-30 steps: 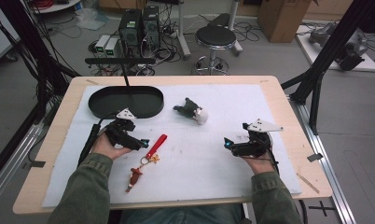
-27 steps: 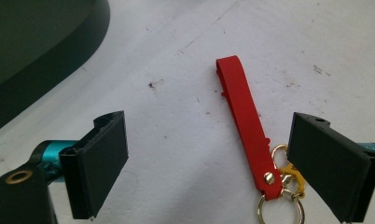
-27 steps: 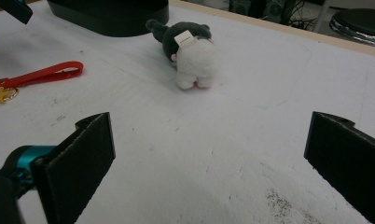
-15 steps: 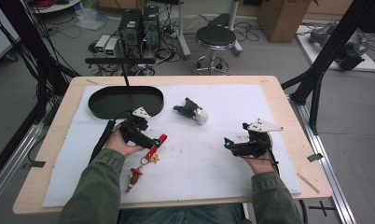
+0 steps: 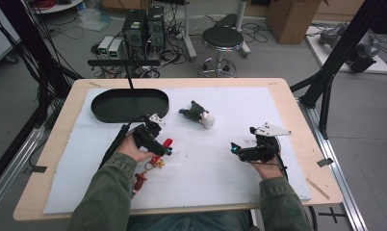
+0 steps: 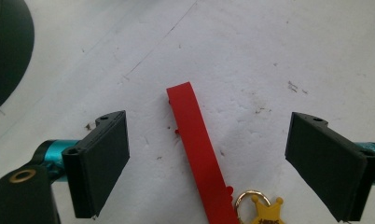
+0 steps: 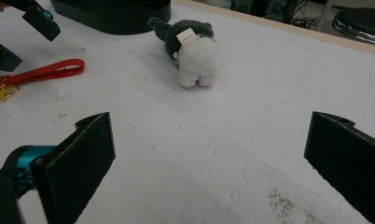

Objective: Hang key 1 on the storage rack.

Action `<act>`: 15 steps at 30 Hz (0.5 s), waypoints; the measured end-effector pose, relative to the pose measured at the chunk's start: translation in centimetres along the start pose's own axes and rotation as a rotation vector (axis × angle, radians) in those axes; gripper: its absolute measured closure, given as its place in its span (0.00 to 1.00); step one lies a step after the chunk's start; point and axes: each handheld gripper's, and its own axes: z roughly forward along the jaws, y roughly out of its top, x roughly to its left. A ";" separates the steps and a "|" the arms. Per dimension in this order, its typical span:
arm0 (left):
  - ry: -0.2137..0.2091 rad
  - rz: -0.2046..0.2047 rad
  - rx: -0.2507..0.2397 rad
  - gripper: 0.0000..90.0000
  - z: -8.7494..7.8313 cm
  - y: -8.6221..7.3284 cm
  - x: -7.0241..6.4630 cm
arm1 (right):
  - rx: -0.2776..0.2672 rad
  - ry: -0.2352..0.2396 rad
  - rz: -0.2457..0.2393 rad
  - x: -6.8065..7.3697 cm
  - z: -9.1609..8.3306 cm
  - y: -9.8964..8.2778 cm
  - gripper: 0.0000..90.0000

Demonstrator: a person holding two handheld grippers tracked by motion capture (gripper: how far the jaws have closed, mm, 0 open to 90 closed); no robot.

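A red strap [image 6: 199, 149] lies on the white mat, joined at its near end to a gold ring and a yellow star charm [image 6: 266, 213]. My left gripper [image 6: 213, 163] hangs just over it, open, with the strap between the two jaws and neither pad touching it. In the high view the left gripper [image 5: 163, 149] covers most of the red strap [image 5: 167, 143], and a small brown charm [image 5: 139, 181] trails below. A dark green and white plush toy [image 5: 198, 113] lies mid-table. My right gripper [image 5: 234, 148] rests open at the right, facing the plush toy [image 7: 192, 49].
A black oval tray [image 5: 129, 104] sits at the back left of the white mat [image 5: 220, 168]. A black bar on a thin stand [image 5: 124, 63] rises behind the tray. The wooden table edge [image 5: 297, 106] borders the mat on all sides.
My left gripper has moved rightward from beside the tray to directly over the red strap. The right gripper and the plush toy have stayed put.
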 end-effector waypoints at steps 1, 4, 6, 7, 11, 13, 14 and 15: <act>-0.001 0.005 0.010 0.16 0.1 0.1 -0.1 | 0.001 0.000 0.000 0.0 0.0 0.0 0.01; 0.016 0.016 0.039 0.16 0.8 0.5 -0.2 | 0.005 0.001 -0.011 0.0 0.1 0.0 0.01; 0.025 0.022 0.070 0.18 1.4 0.7 0.0 | 0.009 0.000 -0.011 0.1 0.1 0.0 0.01; 0.027 0.018 0.079 0.19 1.7 0.8 0.2 | 0.009 0.002 -0.010 0.1 0.1 0.0 0.01; 0.041 0.015 0.084 0.27 2.1 1.0 0.3 | 0.016 0.005 -0.008 0.1 0.2 -0.1 0.01; 0.055 0.024 0.104 0.37 2.3 0.9 0.2 | 0.029 0.002 -0.013 0.1 0.3 -0.1 0.01; 0.063 0.027 0.115 0.42 2.5 0.9 0.1 | 0.031 0.003 -0.022 0.1 0.3 -0.1 0.01; 0.070 0.027 0.129 0.46 2.6 0.9 0.1 | 0.031 -0.001 -0.026 0.1 0.3 -0.1 0.01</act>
